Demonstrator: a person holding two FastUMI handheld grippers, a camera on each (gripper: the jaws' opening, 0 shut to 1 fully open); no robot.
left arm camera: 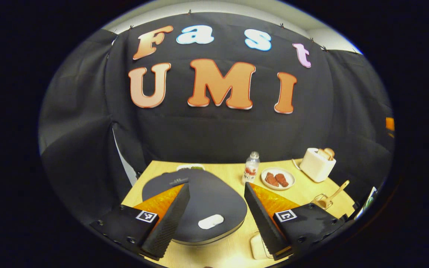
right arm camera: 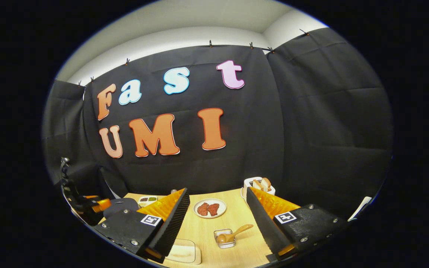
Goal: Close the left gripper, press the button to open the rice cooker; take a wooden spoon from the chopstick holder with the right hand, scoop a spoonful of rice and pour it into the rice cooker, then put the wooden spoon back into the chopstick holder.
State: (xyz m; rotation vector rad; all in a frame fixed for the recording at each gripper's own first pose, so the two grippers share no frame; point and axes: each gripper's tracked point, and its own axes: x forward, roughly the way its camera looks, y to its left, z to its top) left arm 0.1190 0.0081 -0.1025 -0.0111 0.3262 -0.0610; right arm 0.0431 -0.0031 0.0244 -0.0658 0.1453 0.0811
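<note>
While both tools [left arm camera: 214, 219] [right arm camera: 218, 223] gape empty, pinch stiff, light wooden spoon [right arm camera: 237, 233] mid-handle, at two o'clock.

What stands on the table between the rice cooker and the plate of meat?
In the left gripper view, a small clear bottle stands upright between the rice cooker and the plate of meat.

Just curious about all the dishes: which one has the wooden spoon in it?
The small wire holder holds the wooden spoon; the round plate behind carries reddish food.
</note>
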